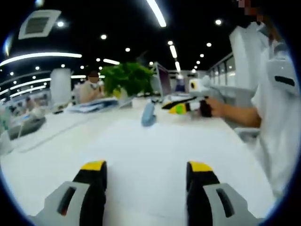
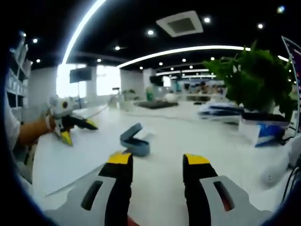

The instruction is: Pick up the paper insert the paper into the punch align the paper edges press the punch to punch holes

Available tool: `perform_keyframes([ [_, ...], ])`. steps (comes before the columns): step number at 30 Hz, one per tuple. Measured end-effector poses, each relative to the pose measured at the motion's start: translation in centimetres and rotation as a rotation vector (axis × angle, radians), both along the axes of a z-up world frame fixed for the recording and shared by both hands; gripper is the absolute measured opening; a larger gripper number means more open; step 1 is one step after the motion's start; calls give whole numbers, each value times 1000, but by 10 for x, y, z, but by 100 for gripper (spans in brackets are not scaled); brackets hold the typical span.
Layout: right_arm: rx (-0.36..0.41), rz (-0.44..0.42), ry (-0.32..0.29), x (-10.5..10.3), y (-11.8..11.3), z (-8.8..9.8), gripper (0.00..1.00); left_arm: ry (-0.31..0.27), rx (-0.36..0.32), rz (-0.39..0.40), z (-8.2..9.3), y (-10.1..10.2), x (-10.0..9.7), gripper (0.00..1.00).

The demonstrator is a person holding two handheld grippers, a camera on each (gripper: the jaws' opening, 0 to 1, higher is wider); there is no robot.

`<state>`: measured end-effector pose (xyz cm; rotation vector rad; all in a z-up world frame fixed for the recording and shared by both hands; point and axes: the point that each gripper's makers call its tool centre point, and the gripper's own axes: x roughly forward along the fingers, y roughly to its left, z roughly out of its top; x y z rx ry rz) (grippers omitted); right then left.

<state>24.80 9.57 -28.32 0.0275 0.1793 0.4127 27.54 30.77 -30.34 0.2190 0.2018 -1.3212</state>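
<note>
Both grippers hover over the white bench, fingers spread and holding nothing.

In the left gripper view, the left gripper (image 1: 146,170) hangs above a white paper sheet (image 1: 155,146); beyond lies the blue punch (image 1: 148,114), then the right gripper (image 1: 181,107). In the right gripper view, the right gripper (image 2: 157,162) faces the punch (image 2: 134,141), the left gripper (image 2: 70,125) off aside, a green plant (image 2: 254,77) farthest.

Leafy plant (image 2: 256,77) and a monitor (image 1: 163,80) on the desk (image 1: 141,150)
</note>
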Motion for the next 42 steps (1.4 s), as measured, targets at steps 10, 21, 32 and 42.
perform_keyframes([
  [10,3,214,53,20,19,-10,45,42,4,10,-3,-1,-2,68],
  [21,-81,408,61,39,32,-20,44,43,-5,2,-2,-2,-4,70],
  [32,-122,548,66,46,47,-26,35,43,-9,-5,-2,-2,-1,70],
  [42,-100,591,54,42,52,-24,24,43,-9,-1,-2,-2,-1,70],
])
